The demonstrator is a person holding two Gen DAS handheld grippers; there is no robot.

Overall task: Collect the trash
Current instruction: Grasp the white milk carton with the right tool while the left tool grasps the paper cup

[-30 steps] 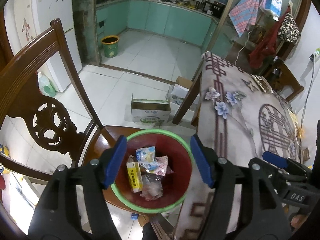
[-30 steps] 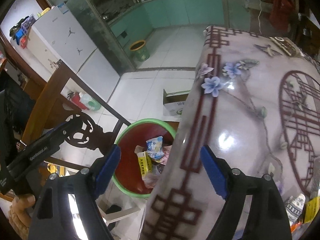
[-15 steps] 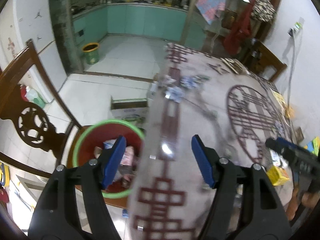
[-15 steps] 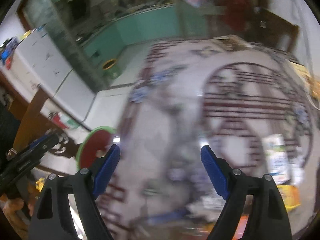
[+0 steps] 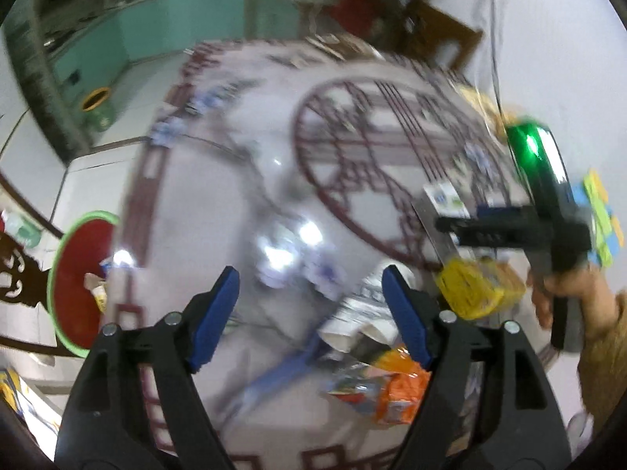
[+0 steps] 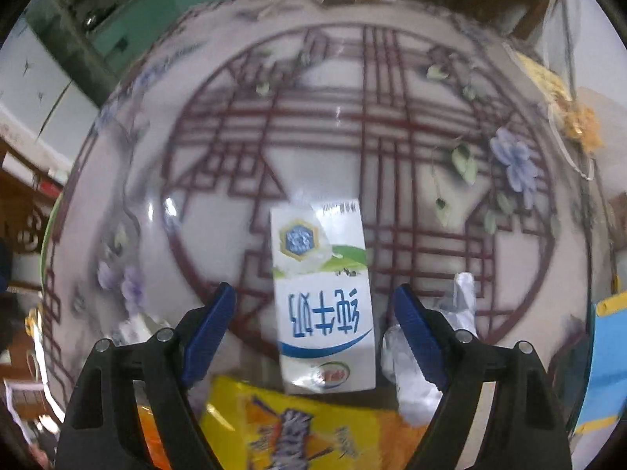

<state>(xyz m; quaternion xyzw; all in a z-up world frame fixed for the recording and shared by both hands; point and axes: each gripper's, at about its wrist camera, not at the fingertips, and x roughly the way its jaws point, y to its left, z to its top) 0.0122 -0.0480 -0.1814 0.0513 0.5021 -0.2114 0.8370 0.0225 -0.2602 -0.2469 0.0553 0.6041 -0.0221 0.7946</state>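
My right gripper (image 6: 315, 309) is open above a white milk carton (image 6: 323, 293) lying flat on the patterned table (image 6: 352, 117), the carton between its blue fingers. A yellow snack packet (image 6: 298, 427) lies nearer me, a crumpled white wrapper (image 6: 411, 356) to the carton's right. My left gripper (image 5: 309, 305) is open and empty over the table, near a white paper cup (image 5: 360, 313), an orange wrapper (image 5: 392, 387) and a yellow packet (image 5: 470, 290). The red bin with a green rim (image 5: 74, 286) holds trash, off the table's left edge.
The right gripper also shows in the left wrist view (image 5: 509, 227), held by a hand at the right. A carved wooden chair (image 5: 15, 274) stands by the bin. A blue and green item (image 5: 599, 215) lies at the table's right edge. Views are motion-blurred.
Both grippers have swung right, away from the bin and over the table. The right gripper now hovers over the milk carton; the left is over the pile of wrappers.
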